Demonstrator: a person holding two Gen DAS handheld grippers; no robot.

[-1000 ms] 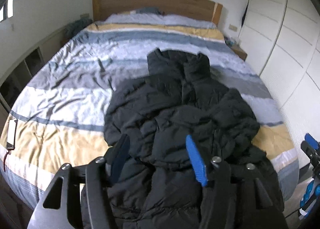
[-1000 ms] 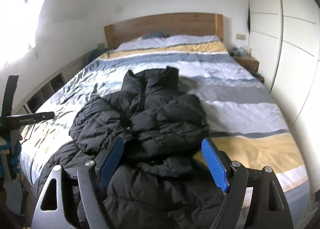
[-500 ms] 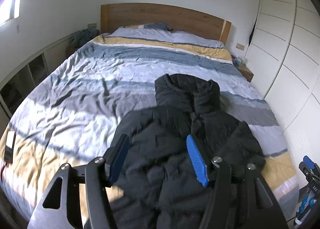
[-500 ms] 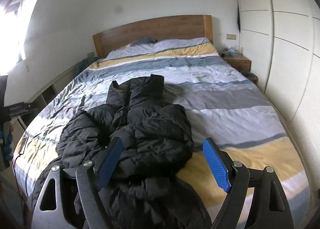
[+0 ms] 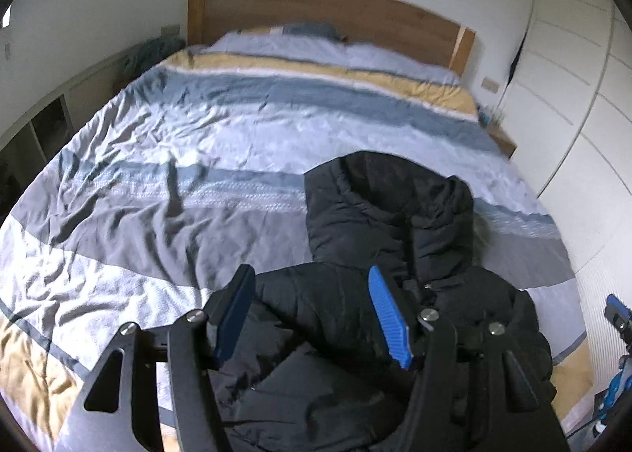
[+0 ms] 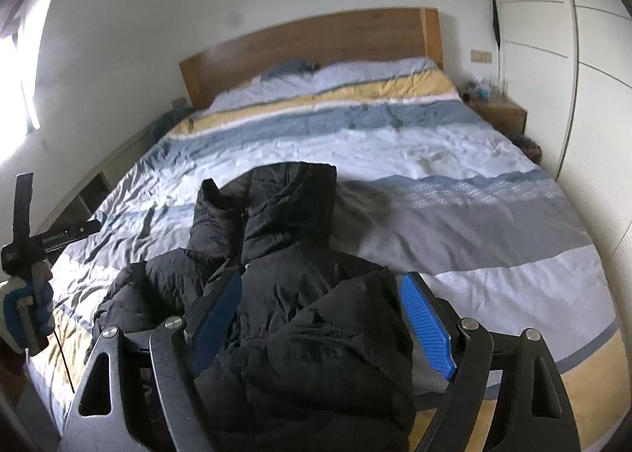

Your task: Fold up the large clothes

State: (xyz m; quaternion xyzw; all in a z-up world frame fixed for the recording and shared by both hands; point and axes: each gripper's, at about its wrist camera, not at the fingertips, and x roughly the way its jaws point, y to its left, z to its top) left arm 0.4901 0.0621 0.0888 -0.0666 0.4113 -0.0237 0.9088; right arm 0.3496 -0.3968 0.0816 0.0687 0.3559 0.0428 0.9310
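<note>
Both wrist views downward, sharing bed

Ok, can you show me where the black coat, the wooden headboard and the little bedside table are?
Black coat [image 6: 316,333]: right wrist view, puffy body.
Wooden headboard [image 5: 316,13]: left wrist view, middle of the board.
Bedside table [image 6: 499,112]: right wrist view, its top.

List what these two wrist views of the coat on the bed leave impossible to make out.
- Black coat hem: left wrist view, cut off by the bottom edge and covered by the left gripper.
- Coat sleeve ends: right wrist view, lost in dark folds behind the right gripper.
- Items on the nightstand: blurred, too small.
</note>
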